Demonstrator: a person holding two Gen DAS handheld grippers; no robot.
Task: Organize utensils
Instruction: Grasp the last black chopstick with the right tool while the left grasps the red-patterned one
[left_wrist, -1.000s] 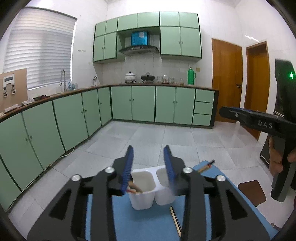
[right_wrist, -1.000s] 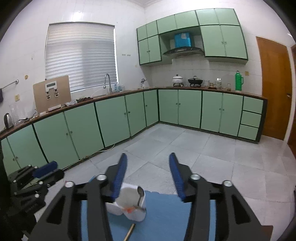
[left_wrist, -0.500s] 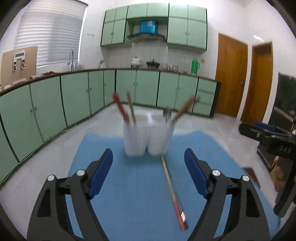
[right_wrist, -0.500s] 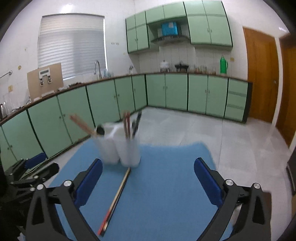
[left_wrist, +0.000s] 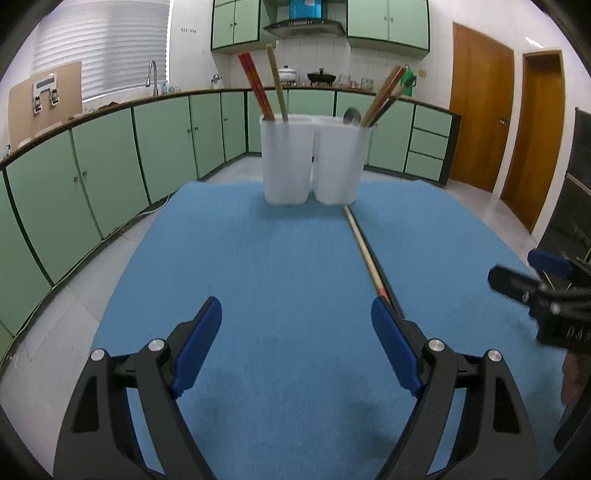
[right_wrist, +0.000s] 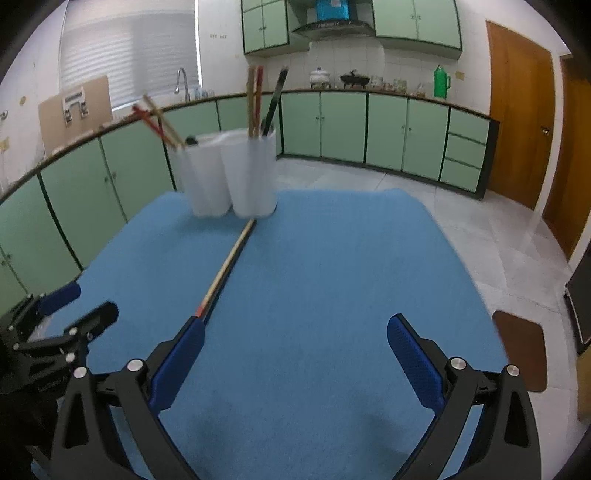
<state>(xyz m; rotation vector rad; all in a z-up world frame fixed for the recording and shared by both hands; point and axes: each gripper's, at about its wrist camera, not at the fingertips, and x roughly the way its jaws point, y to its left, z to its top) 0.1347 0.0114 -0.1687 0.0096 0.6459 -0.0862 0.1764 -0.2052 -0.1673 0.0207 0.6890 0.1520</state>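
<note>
A white two-compartment utensil holder (left_wrist: 314, 162) stands at the far edge of the blue mat (left_wrist: 277, 280); it also shows in the right wrist view (right_wrist: 231, 175). Chopsticks and a spoon stand in both compartments. A pair of chopsticks (left_wrist: 367, 254) lies on the mat in front of the holder, also seen in the right wrist view (right_wrist: 225, 269). My left gripper (left_wrist: 295, 332) is open and empty, low over the mat's near part. My right gripper (right_wrist: 295, 350) is open and empty, its left finger close to the near end of the lying chopsticks.
The mat covers a table (right_wrist: 369, 258) in a kitchen with green cabinets (left_wrist: 110, 166) behind. The right gripper shows at the right edge of the left wrist view (left_wrist: 546, 295); the left gripper shows at the lower left of the right wrist view (right_wrist: 55, 339). A brown stool (right_wrist: 521, 350) stands right of the table.
Both grippers have opened wide and dropped from high above the holder to low over the mat, pulling back from the holder. The holder and lying chopsticks have not moved.
</note>
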